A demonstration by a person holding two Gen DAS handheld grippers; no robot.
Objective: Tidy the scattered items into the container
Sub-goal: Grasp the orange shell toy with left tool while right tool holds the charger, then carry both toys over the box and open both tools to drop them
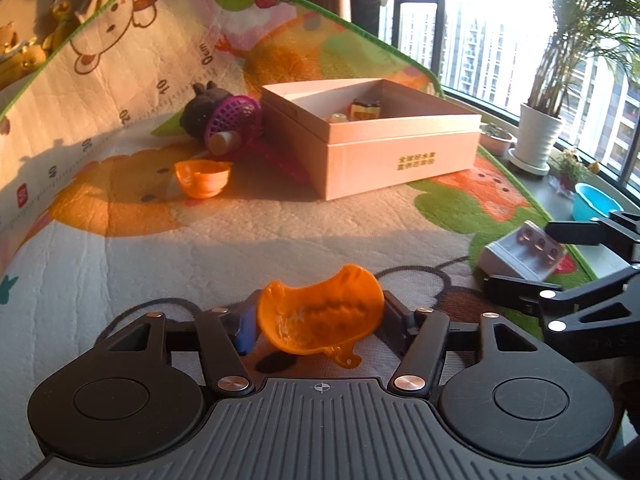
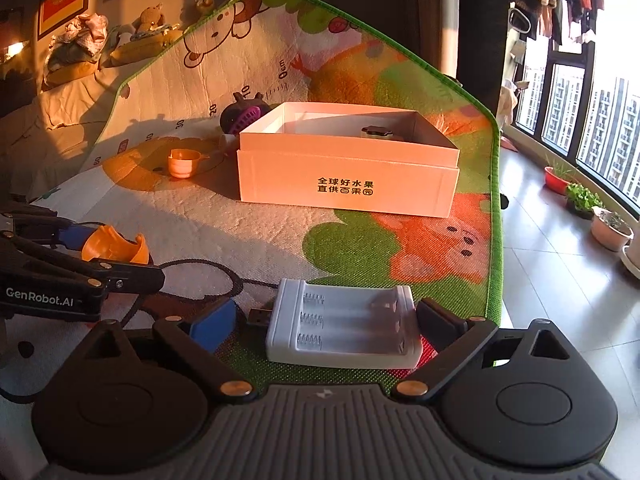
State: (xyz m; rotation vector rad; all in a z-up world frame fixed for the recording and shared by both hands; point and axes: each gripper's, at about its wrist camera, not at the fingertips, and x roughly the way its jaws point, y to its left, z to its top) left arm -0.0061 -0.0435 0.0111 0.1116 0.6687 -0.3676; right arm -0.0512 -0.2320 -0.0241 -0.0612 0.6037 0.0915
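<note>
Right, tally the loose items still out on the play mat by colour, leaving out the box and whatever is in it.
Orange: 2, the orange plastic cup standing far out and the squashed orange plastic cup in the left hand-held gripper.
Purple: 1, the purple plastic mesh basket.
Dark: 1, the dark plush toy.
White: 1, the white plastic battery charger.
Total: 5

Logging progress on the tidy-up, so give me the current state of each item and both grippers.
Left gripper: shut on orange cup, which is tilted.
Right gripper: open around battery charger, which lies flat on the mat.
White box: open, a few items inside.
Second orange cup: upright on mat.
Purple basket: tipped on its side.
</note>
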